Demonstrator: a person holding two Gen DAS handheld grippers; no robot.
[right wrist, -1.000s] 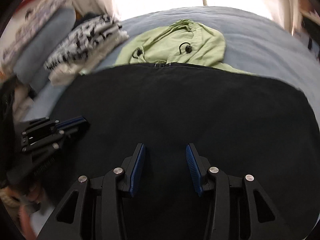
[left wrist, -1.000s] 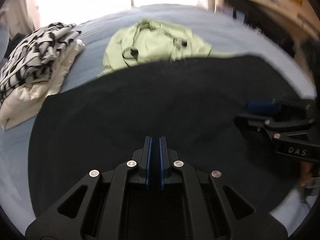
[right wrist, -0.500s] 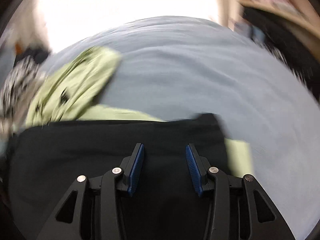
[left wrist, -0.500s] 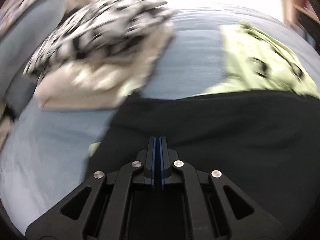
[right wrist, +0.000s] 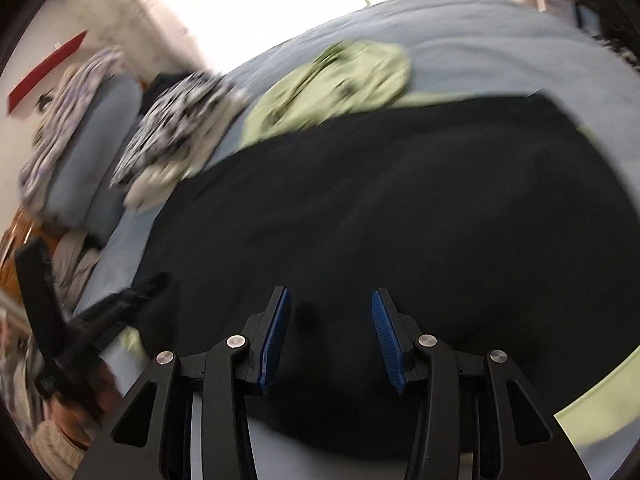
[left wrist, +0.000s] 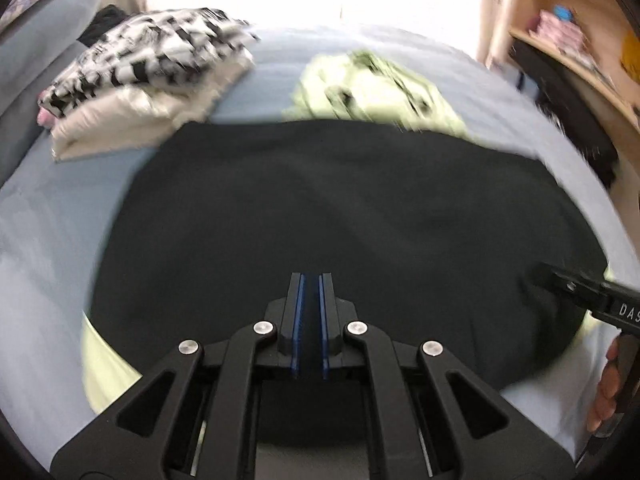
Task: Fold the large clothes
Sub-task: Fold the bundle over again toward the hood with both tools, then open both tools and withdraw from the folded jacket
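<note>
1. White letters "DAS" show on the right gripper (left wrist: pixel 592 300) at the right edge of the left wrist view.
2. A black garment (left wrist: pixel 340 216) lies spread mid-frame on a light-blue bed (left wrist: pixel 52 216), overlapping a pale green garment (left wrist: pixel 372 84); a black-and-white patterned stack (left wrist: pixel 152 52) sits upper left, wooden shelves (left wrist: pixel 568 44) upper right.
3. The left gripper (left wrist: pixel 311 320) is clenched, black cloth showing in the slit between its pads; the right gripper's jaws stand apart over the black fabric, grasping nothing.
</note>
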